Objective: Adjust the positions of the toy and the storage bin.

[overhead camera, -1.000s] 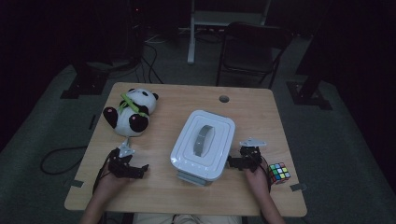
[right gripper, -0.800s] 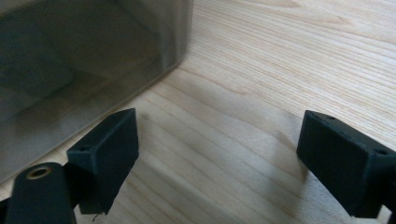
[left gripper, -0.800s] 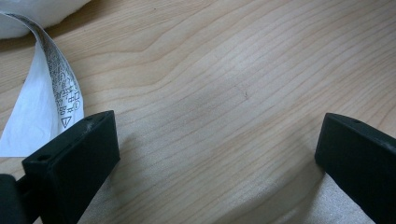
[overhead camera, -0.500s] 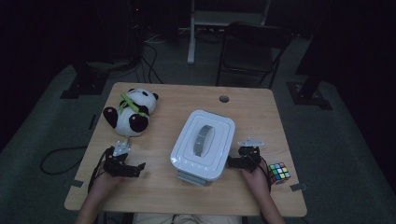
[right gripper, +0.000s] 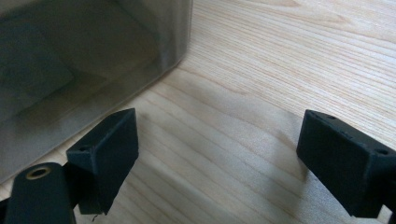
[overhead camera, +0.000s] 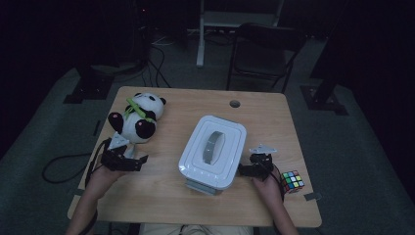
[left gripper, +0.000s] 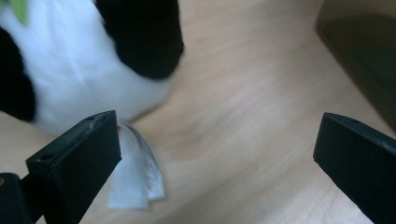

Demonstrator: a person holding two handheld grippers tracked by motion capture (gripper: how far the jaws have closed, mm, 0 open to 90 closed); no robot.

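1. High view, count: one wooden surface [overhead camera: 161, 196], one plush panda [overhead camera: 135, 119], one white lidded storage box [overhead camera: 213, 151] with a grey handle on its lid, one Rubik's cube [overhead camera: 292, 180], one black chair [overhead camera: 264, 51] on the floor beyond the surface, and two claws.
2. High view, places: the left claw [overhead camera: 131, 163] sits just in front of the panda; the right claw [overhead camera: 246, 170] is at the box's right side, and the cube lies near that hand, by the surface's right edge. The box stands in the middle, well apart from the panda.
3. Left gripper view: the left claw [left gripper: 212, 163] has its jaws wide apart with nothing between them. It shows what the high view does not: a white fabric tag [left gripper: 135, 179] lying flat on the wood just under the panda [left gripper: 84, 60], beside one jaw.
4. Right gripper view: the right claw [right gripper: 219, 154] is spread wide over bare wood. The box wall [right gripper: 88, 60] reads here as translucent grey, with one jaw just beside it; whether they touch cannot be told.
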